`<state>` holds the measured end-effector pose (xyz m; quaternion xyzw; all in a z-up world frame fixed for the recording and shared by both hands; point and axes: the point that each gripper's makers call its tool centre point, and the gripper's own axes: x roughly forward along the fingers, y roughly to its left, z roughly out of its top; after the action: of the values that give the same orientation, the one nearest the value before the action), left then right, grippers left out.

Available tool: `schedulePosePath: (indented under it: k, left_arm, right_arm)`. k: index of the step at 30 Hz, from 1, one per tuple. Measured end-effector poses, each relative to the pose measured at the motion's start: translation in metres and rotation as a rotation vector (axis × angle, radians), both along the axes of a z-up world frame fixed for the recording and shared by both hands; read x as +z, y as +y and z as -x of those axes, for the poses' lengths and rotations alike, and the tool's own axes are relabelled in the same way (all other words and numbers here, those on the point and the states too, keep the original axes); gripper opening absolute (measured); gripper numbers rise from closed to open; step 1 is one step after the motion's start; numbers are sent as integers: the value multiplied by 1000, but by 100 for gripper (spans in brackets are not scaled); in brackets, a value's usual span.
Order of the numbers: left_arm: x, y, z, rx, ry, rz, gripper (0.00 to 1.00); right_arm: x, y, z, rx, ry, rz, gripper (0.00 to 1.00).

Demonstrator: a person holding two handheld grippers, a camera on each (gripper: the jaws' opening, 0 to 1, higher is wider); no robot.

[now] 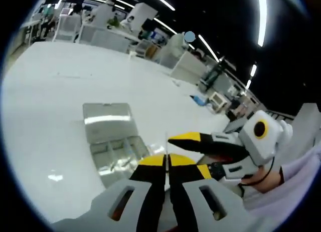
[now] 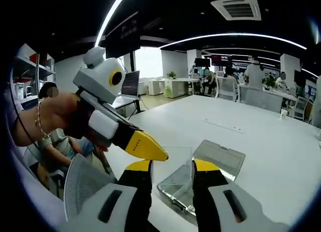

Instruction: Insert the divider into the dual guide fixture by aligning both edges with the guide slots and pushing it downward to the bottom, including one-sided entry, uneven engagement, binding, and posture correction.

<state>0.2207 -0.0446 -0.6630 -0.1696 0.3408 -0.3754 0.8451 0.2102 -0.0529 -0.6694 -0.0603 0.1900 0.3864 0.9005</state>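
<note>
Both grippers carry the clear divider [image 2: 173, 164] above the open compartment box [image 1: 113, 142] at 11 o'clock: left gripper [image 1: 167, 161] pinched shut on its edge, right gripper [image 2: 172, 168] spread around it, next lowering both edges into 2 slots

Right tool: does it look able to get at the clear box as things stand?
Probably not cleanly. The right tool has its jaws open, but the clear divider, apparently pinched by the left tool, sits between them, in front of the clear box.
</note>
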Motion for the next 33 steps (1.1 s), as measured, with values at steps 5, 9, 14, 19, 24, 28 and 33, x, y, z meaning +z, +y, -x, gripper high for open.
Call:
schedulePosePath:
  k: [5,9,14,19,24,28,33]
  left_arm:
    - [-2,2,-1,4,1,-4,0]
    - [-3,4,0,4,2,-7,0]
    - [-5,6,0,-6,-3,-9,0]
    - [-7,9,-3,-32,-22,-31,0]
    - [-8,10,-4,-85,-56,-52,0]
    - [-12,9,-4,-144,-79,-80,0]
    - [-15,5,-9,-208,-106,-102,0]
  right_arm:
    - [-4,2,3,19,42,-49,34]
    - [-6,-4,1,14,38,-34,32]
    - [-7,-5,5,55,64,-47,32]
    - [-10,-12,10,110,67,-20,31]
    - [-12,-16,23,218,105,-27,31]
    - [-13,-25,25,254,104,-11,32]
    - [-11,-40,21,300,84,52,32]
